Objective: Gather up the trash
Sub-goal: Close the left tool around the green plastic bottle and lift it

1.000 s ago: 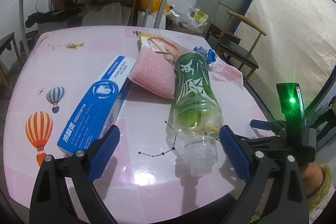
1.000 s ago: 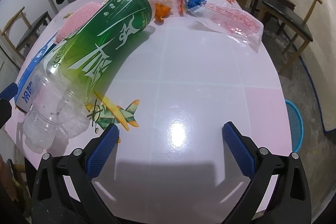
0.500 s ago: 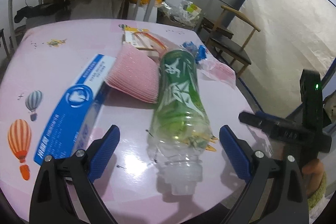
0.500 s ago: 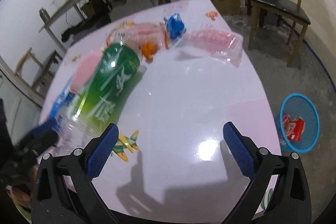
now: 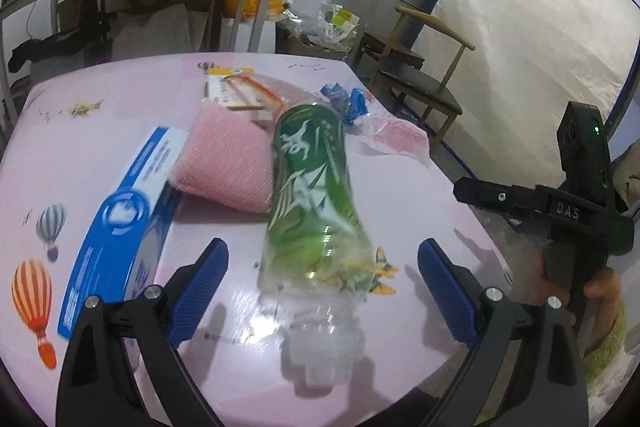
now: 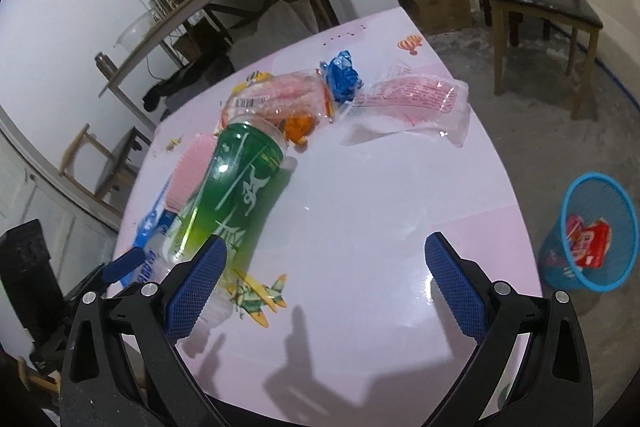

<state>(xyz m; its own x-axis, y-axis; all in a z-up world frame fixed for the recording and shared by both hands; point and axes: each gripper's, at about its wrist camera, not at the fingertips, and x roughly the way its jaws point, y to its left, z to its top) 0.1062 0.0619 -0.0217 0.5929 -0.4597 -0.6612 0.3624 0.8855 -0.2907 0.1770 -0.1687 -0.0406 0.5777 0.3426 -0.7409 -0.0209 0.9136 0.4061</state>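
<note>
left gripper (image 5: 322, 281): blue pads (image 5: 200, 283) spread wide apart, nothing clamped; the neck end of the green bottle (image 5: 312, 211) lies between them on the pink table (image 5: 400, 195), untouched as far as can be seen. compared with a second ago, the bottle sits more centrally in the gap and its mouth points straight back at the camera, so the left hand has lined itself up along the bottle's axis. right gripper (image 6: 324, 285): pads equally wide apart and empty; it has risen and drawn back from the tabletop, and the blue wastebasket (image 6: 588, 235) on the floor beside the table, with a red wrapper already inside, has come into its view. outward from the bottle: a pink mesh sponge (image 5: 228, 163) touching its side, a blue box (image 5: 120, 223) beyond that, then a blue crumpled wrapper (image 6: 340, 77) and a clear pink-printed bag (image 6: 412, 107) at the far end. reading: the bottle is likely the next pick for the left hand; nothing on the table is collected yet.
</note>
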